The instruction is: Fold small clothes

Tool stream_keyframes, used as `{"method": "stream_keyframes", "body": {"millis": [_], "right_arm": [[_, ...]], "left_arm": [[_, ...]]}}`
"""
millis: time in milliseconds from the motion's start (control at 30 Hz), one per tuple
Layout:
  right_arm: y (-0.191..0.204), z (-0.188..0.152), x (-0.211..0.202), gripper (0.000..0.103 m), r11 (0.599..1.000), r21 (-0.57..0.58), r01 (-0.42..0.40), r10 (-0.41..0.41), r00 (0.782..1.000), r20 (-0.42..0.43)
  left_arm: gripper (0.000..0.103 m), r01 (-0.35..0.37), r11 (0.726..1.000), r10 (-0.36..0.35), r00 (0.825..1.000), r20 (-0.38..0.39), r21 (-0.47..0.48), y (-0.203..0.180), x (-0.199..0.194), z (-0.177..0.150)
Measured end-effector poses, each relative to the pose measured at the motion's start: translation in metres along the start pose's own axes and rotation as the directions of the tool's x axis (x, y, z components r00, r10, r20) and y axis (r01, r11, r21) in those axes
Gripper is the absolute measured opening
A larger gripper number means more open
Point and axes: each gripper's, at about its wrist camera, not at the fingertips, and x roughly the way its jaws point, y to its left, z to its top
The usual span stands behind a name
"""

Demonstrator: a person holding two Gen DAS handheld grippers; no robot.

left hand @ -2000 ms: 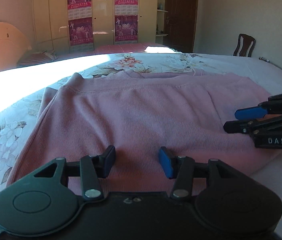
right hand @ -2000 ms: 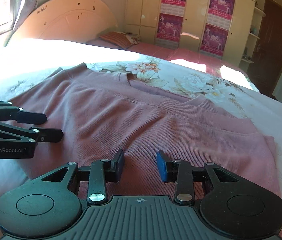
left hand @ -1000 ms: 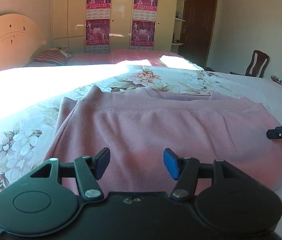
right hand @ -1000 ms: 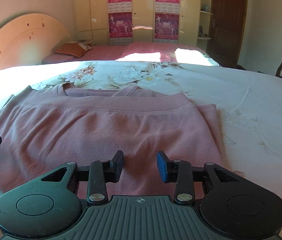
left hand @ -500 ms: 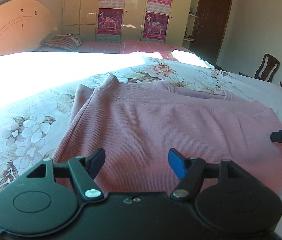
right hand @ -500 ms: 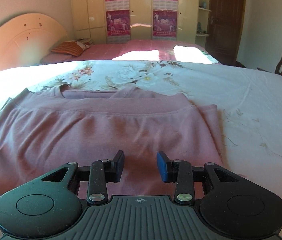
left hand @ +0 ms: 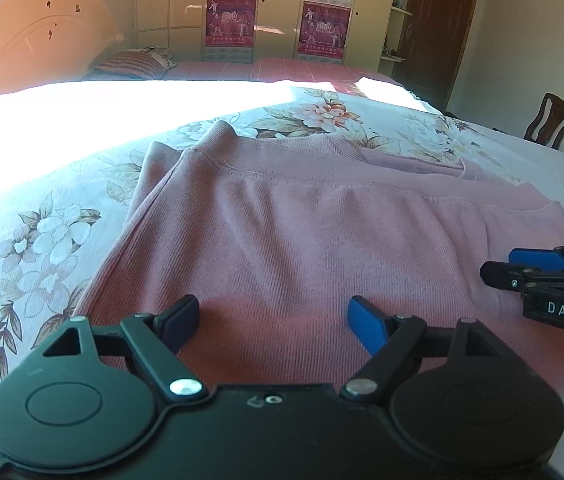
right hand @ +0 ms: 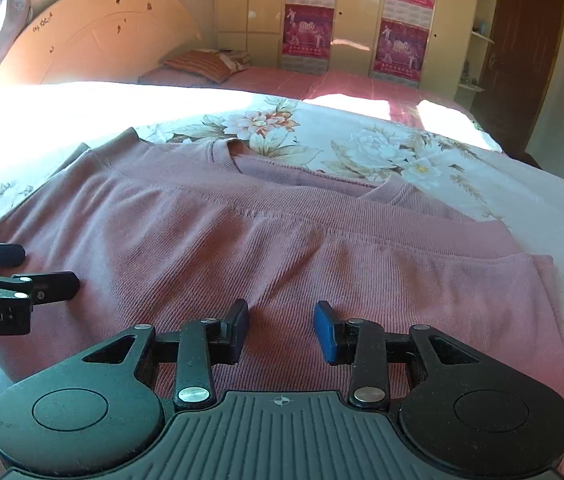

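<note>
The pink sweater (left hand: 322,232) is lying folded on the floral bedsheet (left hand: 42,240), with nothing blocking either gripper. The left gripper (left hand: 272,316) is opening its jaws wide over the fabric, gripping nothing; the right gripper (right hand: 281,326) is hovering narrowly parted and empty. Only the left wrist view is showing a wooden chair (left hand: 550,120).

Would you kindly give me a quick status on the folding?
Left tongs opening, empty. Right tongs part open, empty. Pink sweater folded once, flat on floral bedsheet. Nothing in the way.
</note>
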Motion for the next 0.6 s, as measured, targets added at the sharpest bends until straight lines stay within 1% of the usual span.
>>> {"method": "stream_keyframes", "body": {"millis": [133, 200, 233, 267, 300, 333, 367, 400, 433, 467, 500, 533, 600], "right_arm": [[-0.005, 0.003, -0.016, 0.037, 0.998, 0.063, -0.015, 0.013, 0.999, 0.039], [-0.006, 0.001, -0.021, 0.038, 0.997, 0.073, -0.014, 0.011, 0.999, 0.049], [-0.005, -0.001, -0.022, 0.040, 0.998, 0.066, -0.008, 0.006, 0.999, 0.044], [-0.003, -0.005, -0.022, 0.044, 0.998, 0.055, -0.005, 0.003, 0.999, 0.035], [-0.001, -0.009, -0.020, 0.056, 0.999, 0.038, -0.002, 0.001, 1.000, 0.026], [0.002, -0.014, -0.019, 0.064, 1.000, 0.012, 0.013, -0.013, 1.000, 0.011], [0.005, -0.018, -0.018, 0.064, 1.000, -0.008, 0.022, -0.022, 1.000, 0.006], [0.006, -0.021, -0.019, 0.065, 1.000, -0.018, 0.023, -0.023, 1.000, 0.005], [0.006, -0.023, -0.020, 0.065, 1.000, -0.016, 0.022, -0.022, 1.000, 0.005], [0.004, -0.024, -0.023, 0.065, 1.000, 0.001, 0.018, -0.018, 1.000, 0.012], [0.002, -0.025, -0.026, 0.065, 1.000, 0.024, 0.009, -0.010, 1.000, 0.021], [-0.001, -0.024, -0.028, 0.065, 0.999, 0.042, -0.002, 0.001, 1.000, 0.028], [-0.002, -0.024, -0.031, 0.065, 0.998, 0.059, -0.009, 0.008, 0.999, 0.033]], "left_arm": [[0.081, 0.004, 1.000, -0.005, 1.000, -0.013, -0.024, 0.005, -0.012, -0.001], [0.081, 0.009, 0.999, -0.010, 1.000, -0.026, -0.046, 0.008, -0.021, -0.003], [0.083, 0.018, 0.998, -0.020, 0.999, -0.031, -0.065, 0.011, -0.028, -0.007], [0.084, 0.027, 0.996, -0.031, 0.999, -0.038, -0.084, 0.014, -0.033, -0.011], [0.085, 0.034, 0.994, -0.039, 0.998, -0.048, -0.101, 0.016, -0.038, -0.014], [0.085, 0.042, 0.990, -0.051, 0.997, -0.064, -0.131, 0.021, -0.044, -0.020], [0.085, 0.049, 0.987, -0.061, 0.995, -0.074, -0.153, 0.024, -0.047, -0.025], [0.085, 0.062, 0.979, -0.081, 0.993, -0.091, -0.194, 0.029, -0.052, -0.031], [0.084, 0.079, 0.967, -0.107, 0.989, -0.103, -0.243, 0.034, -0.056, -0.037], [0.083, 0.101, 0.949, -0.139, 0.984, -0.110, -0.299, 0.040, -0.059, -0.042], [0.079, 0.121, 0.928, -0.171, 0.979, -0.114, -0.352, 0.046, -0.060, -0.047], [0.076, 0.140, 0.897, -0.205, 0.972, -0.114, -0.419, 0.052, -0.061, -0.052], [0.074, 0.181, 0.843, -0.258, 0.962, -0.087, -0.507, 0.060, -0.061, -0.058]]}}
